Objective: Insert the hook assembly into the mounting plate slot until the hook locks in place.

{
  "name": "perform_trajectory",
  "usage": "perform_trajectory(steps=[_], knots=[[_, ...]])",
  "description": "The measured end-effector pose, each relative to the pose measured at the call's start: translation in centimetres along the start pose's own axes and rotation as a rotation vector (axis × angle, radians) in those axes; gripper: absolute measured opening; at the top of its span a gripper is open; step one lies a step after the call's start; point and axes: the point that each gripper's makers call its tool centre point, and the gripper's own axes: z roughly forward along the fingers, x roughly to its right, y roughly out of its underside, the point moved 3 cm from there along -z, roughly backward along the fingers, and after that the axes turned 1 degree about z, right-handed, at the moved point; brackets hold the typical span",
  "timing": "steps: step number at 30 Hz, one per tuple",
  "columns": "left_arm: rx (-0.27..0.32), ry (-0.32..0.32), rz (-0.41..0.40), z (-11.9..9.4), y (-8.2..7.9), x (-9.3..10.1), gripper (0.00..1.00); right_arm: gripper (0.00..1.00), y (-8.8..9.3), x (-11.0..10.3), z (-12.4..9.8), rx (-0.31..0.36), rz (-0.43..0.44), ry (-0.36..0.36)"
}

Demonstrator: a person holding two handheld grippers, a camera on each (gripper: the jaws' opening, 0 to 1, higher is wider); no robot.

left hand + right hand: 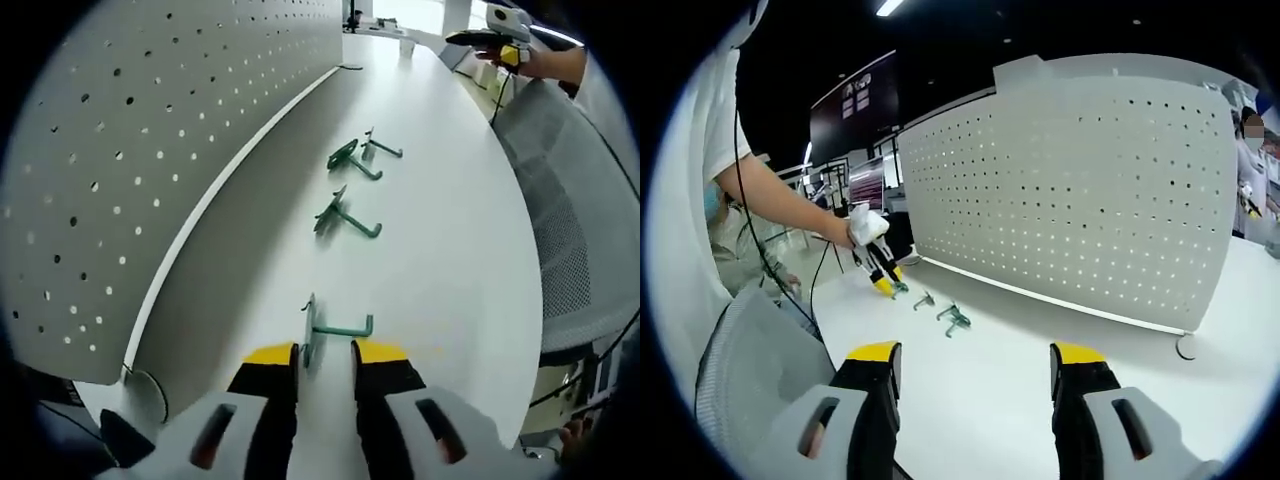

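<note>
While its claw (324, 352) gapes narrowly unladen, the hook (335, 328) lies crosswise, tip rightward.

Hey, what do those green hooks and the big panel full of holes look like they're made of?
The green hooks look like bent metal wire with a glossy green coating: thin, rigid rods with small flat plates. The perforated panel looks like sheet metal painted matte pale grey, with evenly punched holes and a curved end. Neither is certain from looks alone.

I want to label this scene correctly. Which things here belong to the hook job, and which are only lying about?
Job: nearest green hook between the left gripper jaws; three more hooks; perforated panel; open right gripper.
Not job: mesh chair; cable.
</note>
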Motion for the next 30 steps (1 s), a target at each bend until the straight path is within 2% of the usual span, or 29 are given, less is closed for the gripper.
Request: perform_trajectory(steps=[4, 8, 10, 24, 25, 26, 28, 30], knots=[[0.002, -0.017, -0.002, 0.05, -0.03, -0.10, 0.12, 0.57, 0.10, 0.00, -0.04, 0.001, 0.002, 0.001], [-0.001, -0.039, -0.025, 0.01, -0.01, -0.19, 0.09, 0.57, 0.04, 0.00, -0.06, 0.001, 0.001, 0.001], [-0.006, -0.055, -0.002, 0.00, 0.06, -0.21, 0.06, 0.57, 0.03, 0.01, -0.05, 0.001, 0.001, 0.001], [-0.011, -0.081, 0.001, 0.10, 0.09, -0.46, 0.02, 0.57, 0.04, -0.07, 0.03, 0.000, 0.002, -0.003], [-0.004, -0.085, -0.020, 0.09, 0.05, -0.48, 0.02, 0.57, 0.05, -0.05, 0.02, -0.001, -0.001, -0.002], [0.015, -0.072, -0.087, 0.15, 0.02, -0.26, 0.02, 0.57, 0.03, -0.06, 0.04, 0.000, 0.002, -0.003], [0.021, -0.079, -0.060, 0.00, 0.20, -0.56, 0.02, 0.57, -0.05, -0.05, 0.06, 0.003, 0.003, -0.002], [0.031, -0.082, -0.080, 0.04, 0.24, -0.60, 0.01, 0.57, -0.01, -0.03, 0.04, 0.005, 0.010, -0.002]])
